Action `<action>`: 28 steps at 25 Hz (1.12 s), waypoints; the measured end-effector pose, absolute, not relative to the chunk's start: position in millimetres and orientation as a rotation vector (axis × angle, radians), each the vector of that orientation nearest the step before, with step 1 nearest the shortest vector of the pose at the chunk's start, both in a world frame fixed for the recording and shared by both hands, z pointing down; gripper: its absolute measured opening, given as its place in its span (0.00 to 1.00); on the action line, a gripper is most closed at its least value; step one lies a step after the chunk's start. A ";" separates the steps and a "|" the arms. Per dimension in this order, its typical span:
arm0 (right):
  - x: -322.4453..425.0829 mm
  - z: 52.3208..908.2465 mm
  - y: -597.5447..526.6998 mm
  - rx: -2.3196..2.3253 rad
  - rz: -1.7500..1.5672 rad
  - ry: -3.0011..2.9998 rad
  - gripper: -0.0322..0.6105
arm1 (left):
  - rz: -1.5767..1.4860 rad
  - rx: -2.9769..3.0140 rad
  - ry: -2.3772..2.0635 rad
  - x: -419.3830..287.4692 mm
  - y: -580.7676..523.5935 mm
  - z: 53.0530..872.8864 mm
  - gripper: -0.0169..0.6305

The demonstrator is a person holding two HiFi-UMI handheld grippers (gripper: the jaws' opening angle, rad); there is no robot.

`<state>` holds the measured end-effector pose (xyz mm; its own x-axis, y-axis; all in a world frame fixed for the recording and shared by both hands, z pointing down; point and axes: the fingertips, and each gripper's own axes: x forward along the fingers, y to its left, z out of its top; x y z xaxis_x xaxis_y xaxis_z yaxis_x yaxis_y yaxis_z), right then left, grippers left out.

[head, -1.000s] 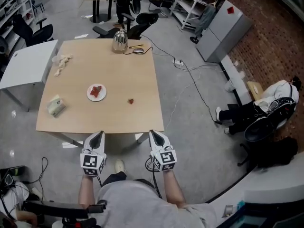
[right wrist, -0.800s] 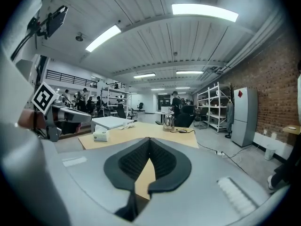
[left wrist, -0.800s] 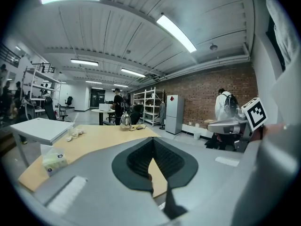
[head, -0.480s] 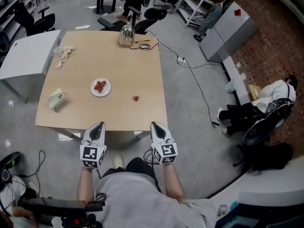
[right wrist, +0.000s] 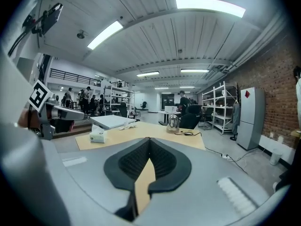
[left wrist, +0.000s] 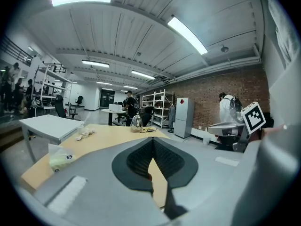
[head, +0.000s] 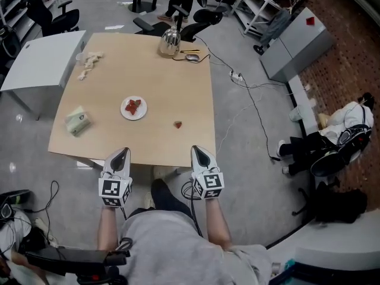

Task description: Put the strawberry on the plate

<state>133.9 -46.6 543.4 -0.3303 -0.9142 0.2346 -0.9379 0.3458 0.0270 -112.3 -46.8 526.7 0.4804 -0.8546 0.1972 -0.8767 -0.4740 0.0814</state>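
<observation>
Lying directly on the wooden table (head: pixel 148 76): white plate (head: pixel 129 116), strawberry (head: pixel 177 124), tissue pack (head: pixel 78 121), steel kettle (head: pixel 170 42), crumpled white scraps (head: pixel 90 60).

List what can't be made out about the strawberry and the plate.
- Strawberry: only a tiny red speck in the head view. In the right gripper view, the right gripper body covers the near part of the table.
- Plate: its red contents are too small to identify in the head view.

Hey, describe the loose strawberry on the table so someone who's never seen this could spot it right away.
On the wooden table, look right of the white plate, toward the table's right edge. The strawberry is the small red piece lying alone on bare wood, while the other red pieces sit on the plate.
</observation>
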 end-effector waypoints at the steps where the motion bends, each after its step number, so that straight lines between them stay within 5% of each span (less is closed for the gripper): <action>1: 133.1 545.0 -51.5 1.672 0.168 -2.401 0.06 | 0.192 2.541 -1.516 -114.2 -49.4 528.7 0.06; 28: 148.4 623.2 -183.2 1.554 0.373 -2.337 0.06 | 0.344 2.417 -1.581 -115.3 -143.7 559.1 0.06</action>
